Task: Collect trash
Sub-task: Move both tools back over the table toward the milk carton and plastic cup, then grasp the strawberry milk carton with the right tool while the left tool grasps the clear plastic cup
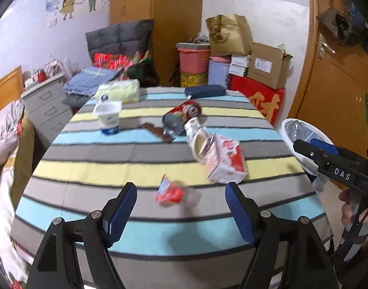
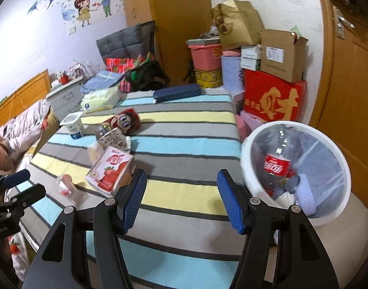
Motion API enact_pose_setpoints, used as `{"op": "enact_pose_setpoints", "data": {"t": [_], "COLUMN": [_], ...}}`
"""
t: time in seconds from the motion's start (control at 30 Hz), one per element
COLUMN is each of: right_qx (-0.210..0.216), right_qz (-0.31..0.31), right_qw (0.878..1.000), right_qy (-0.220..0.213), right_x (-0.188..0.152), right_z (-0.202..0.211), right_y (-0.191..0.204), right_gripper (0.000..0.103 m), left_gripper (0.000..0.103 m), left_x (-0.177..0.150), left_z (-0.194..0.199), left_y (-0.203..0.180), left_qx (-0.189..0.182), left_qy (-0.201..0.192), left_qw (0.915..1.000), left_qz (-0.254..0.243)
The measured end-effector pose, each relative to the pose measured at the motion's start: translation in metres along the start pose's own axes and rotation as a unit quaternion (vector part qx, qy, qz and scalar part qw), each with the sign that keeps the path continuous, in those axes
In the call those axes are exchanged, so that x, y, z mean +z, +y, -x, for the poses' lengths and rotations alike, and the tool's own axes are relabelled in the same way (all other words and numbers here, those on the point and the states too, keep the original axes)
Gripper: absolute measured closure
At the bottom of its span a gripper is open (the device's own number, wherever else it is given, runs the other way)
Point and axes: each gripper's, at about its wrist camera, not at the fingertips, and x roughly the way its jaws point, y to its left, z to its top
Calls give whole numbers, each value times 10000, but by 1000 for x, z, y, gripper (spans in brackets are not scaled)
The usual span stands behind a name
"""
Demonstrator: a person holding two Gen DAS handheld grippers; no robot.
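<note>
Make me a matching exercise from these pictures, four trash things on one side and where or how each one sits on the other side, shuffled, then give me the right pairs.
Things:
1. cola bottle
2. yogurt cup
3. strawberry milk carton
4. small red-label cup

Places or states:
A. upright on the striped cloth, near the tissue pack
B. inside the white bin
C. on its side, just ahead of the open left gripper
D. lying against the tipped paper cup

Pairs: 1-B, 2-A, 3-D, 4-C

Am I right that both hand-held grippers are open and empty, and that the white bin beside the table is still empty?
Not quite: the white bin already holds a cola bottle, as the right wrist view shows. The left hand-held gripper and the right hand-held gripper are indeed open and empty.
</note>
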Motion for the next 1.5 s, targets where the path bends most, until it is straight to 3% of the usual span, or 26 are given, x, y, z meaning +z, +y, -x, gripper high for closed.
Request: {"op": "enact_pose_setpoints", "data": {"t": [0.3, 0.43, 0.57, 0.7, 0.77, 0.9, 1.1, 1.23, 1.37, 1.5], "right_qx": [220, 259, 282, 361, 386, 540, 441, 398, 315, 544], "right_qz": [145, 276, 362, 292, 280, 256, 224, 86, 126, 284], "right_qw": [9995, 9990, 9987, 9983, 9979, 9968, 9960, 9956, 9960, 9943], "right_qy": [168, 217, 229, 339, 434, 540, 746, 848, 832, 874], "right_x": [-1, 4, 7, 10, 9, 8, 5, 3, 4, 4], "right_z": [-17, -24, -30, -38, -42, -49, -58, -62, -60, -61], "right_y": [31, 46, 56, 62, 65, 75, 84, 85, 84, 89], "right_gripper": [41, 41, 41, 41, 40, 40, 35, 32, 32, 32], "left_gripper": [27, 27, 27, 27, 27, 27, 27, 27, 27, 27], "left_x": [-18, -19, -17, -17, -19, -20, -18, -16, -16, -13], "left_z": [-24, -35, -50, -60, -62, -63, -60, -55, -48, -43], "left_y": [23, 24, 22, 19, 28, 52, 85, 96, 88, 82], "left_qx": [-59, -287, -269, 110, 42, 251, 527, 253, 80, -66], "left_qy": [394, 500, 583, 642, 696, 700, 675, 641, 597, 530], "left_qw": [9981, 9966, 9963, 9976, 9970, 9962, 9943, 9934, 9947, 9946], "left_qz": [473, 595, 578, 253, 336, 457, 635, 913, 835, 895]}}
